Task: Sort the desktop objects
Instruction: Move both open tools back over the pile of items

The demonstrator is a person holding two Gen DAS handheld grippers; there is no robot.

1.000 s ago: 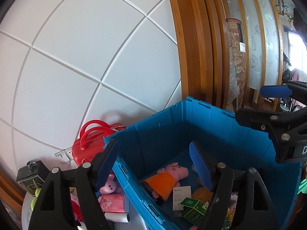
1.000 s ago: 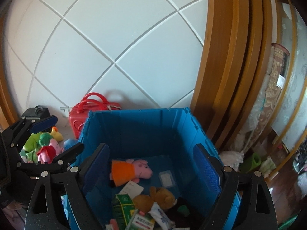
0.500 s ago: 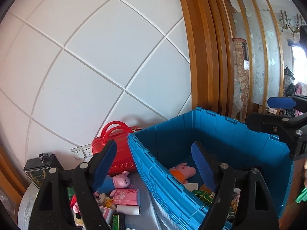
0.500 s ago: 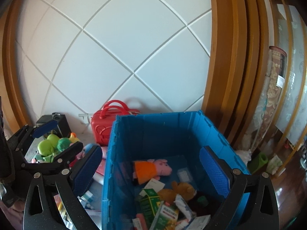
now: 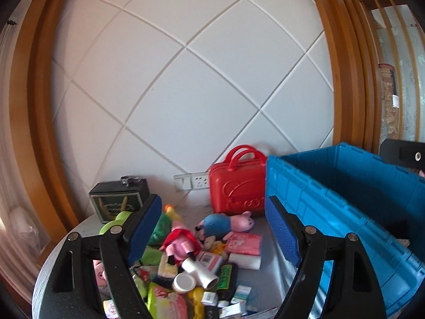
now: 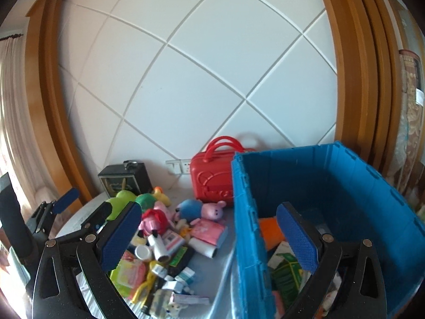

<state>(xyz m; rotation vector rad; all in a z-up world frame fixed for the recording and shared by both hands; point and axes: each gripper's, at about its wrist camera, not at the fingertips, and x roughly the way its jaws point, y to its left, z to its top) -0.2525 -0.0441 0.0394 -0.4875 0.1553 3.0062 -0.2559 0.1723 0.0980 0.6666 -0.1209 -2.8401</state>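
Note:
A pile of small things lies on the round grey table (image 5: pixel 268 287): a blue-bodied pig plush (image 5: pixel 225 222), a red-dressed pig plush (image 5: pixel 180 242), a pink tissue pack (image 5: pixel 244 243), a white bottle (image 5: pixel 199 271), and boxes. To the right stands a blue bin (image 6: pixel 318 175) holding an orange-dressed plush (image 6: pixel 268 228) and cartons. My left gripper (image 5: pixel 213 230) hangs open above the pile, gripping nothing. My right gripper (image 6: pixel 209 236) is wide open and empty, one finger over the pile, the other over the bin. The left gripper (image 6: pixel 85 207) also shows at the right wrist view's left edge.
A red carry case (image 5: pixel 236 186) stands against the white panelled wall beside the bin. A black box (image 5: pixel 117 202) sits at the back left, with green plush toys (image 6: pixel 122 199) in front. Wall sockets (image 5: pixel 191 180) sit behind. The table edge curves at the left.
Both views have swung left from the inside of the blue bin to the pile on the table. The right gripper's jaws have spread a little wider.

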